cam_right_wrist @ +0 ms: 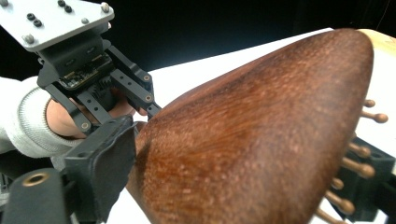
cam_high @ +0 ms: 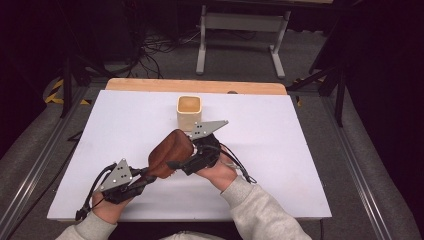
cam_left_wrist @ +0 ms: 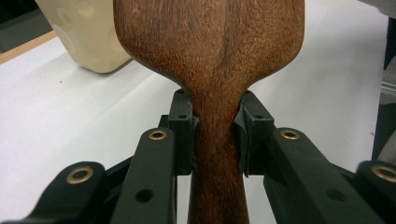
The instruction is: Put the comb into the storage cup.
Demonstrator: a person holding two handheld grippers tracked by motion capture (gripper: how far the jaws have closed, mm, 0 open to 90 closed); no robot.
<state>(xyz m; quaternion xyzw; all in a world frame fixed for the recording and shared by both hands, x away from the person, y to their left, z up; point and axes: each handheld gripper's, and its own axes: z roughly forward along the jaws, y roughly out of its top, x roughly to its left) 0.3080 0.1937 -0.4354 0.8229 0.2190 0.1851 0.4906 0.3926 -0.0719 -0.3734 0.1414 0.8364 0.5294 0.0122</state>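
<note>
A wooden hairbrush (cam_high: pixel 167 152) is being held above the white table (cam_high: pixel 280 165) between the two grippers, its long axis running from the lower left, where the handle is, up toward the upper right, where the broad head is pointing in the direction of the cream cup (cam_high: pixel 189 111). In the high view the smooth back of the head is facing up.

The left gripper (cam_high: pixel 146 176) is pinching the narrow neck of the brush: in the left gripper view its two black jaws are pressing against either side of the handle (cam_left_wrist: pixel 215 154) just below where the wood is flaring out into the head. The right gripper (cam_high: pixel 182 159) is clamping the head itself; in the right gripper view one padded jaw is lying against the near edge of the head and the other is sitting on the bristle side, among the pins (cam_right_wrist: pixel 359 168) (small wooden pegs with rounded tips).

The cup is standing upright near the far edge of the table, just beyond the brush head and apart from it. It is square-mouthed with rounded corners, and its inside is looking pale and bare as far as the high view is showing.

The brush is a reddish-brown wood with a fine speckled grain, oval in the head and tapering to a slim handle. The cup looks matte, with shallow dimples on its side (cam_left_wrist: pixel 88 32). The table surface is a plain white sheet with a wooden strip (cam_high: pixel 195 85) along its far edge.
</note>
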